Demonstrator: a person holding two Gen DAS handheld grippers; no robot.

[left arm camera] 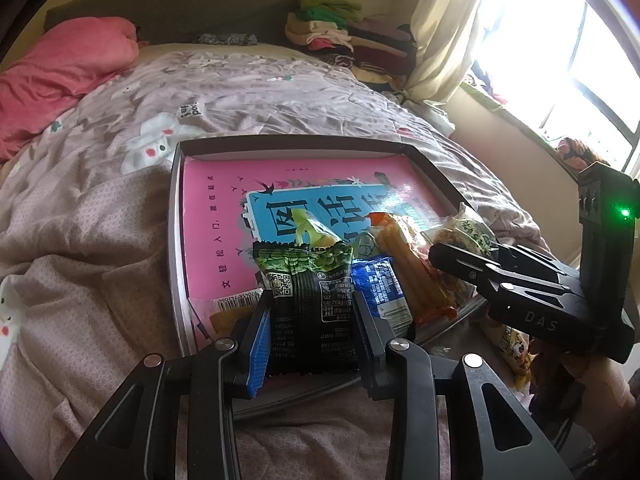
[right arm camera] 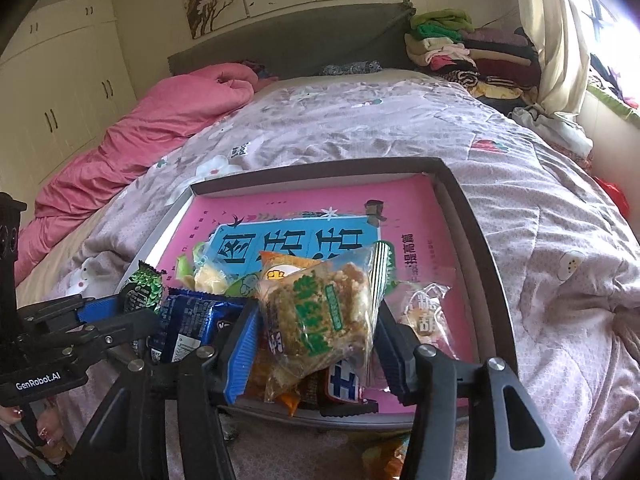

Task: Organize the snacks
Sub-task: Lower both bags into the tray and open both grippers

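Observation:
A shallow box (left arm camera: 175, 216) with a pink printed bottom lies on the bed; it also shows in the right wrist view (right arm camera: 472, 216). My left gripper (left arm camera: 310, 312) is shut on a black and green snack packet (left arm camera: 308, 288) over the box's near edge. My right gripper (right arm camera: 316, 344) is shut on a clear packet of crispy brown snack with green print (right arm camera: 320, 312), held over the near part of the box; it also shows from the left wrist view (left arm camera: 468, 232). A blue packet (left arm camera: 384, 284), an orange packet (left arm camera: 412, 264) and a yellow-green packet (left arm camera: 312, 232) lie in the box.
A clear packet with a round snack (right arm camera: 424, 312) lies in the box at the right. More packets (left arm camera: 516, 348) lie on the quilt outside the box's near right corner. A pink blanket (left arm camera: 60, 72) is at the bed's far left, folded clothes (left arm camera: 348, 36) at the far right.

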